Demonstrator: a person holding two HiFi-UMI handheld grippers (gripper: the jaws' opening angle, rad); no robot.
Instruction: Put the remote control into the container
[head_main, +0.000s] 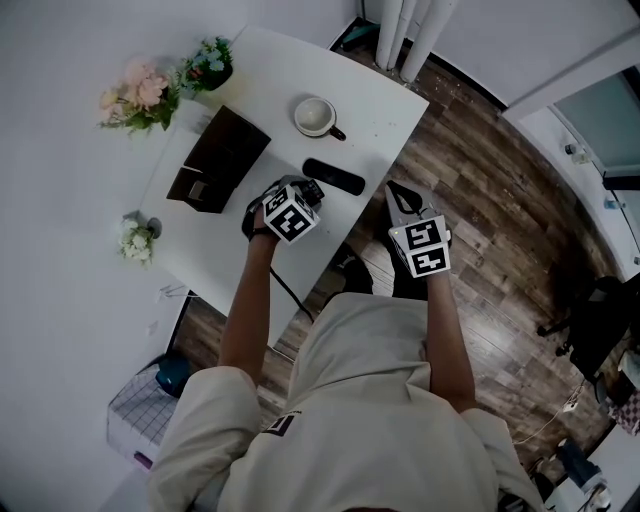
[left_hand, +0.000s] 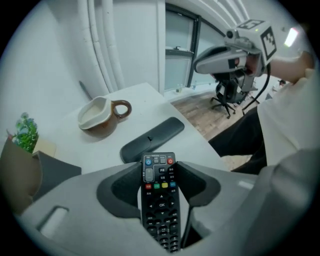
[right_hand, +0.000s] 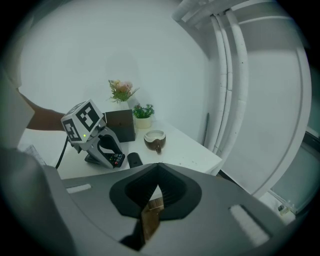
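Left gripper view: remote control (left_hand: 160, 200) clamped between jaws.

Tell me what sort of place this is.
Probably an office or a home workroom. A white table stands against the wall with a mug and flowers on it. The floor is wood-look, and an office chair stands nearby.
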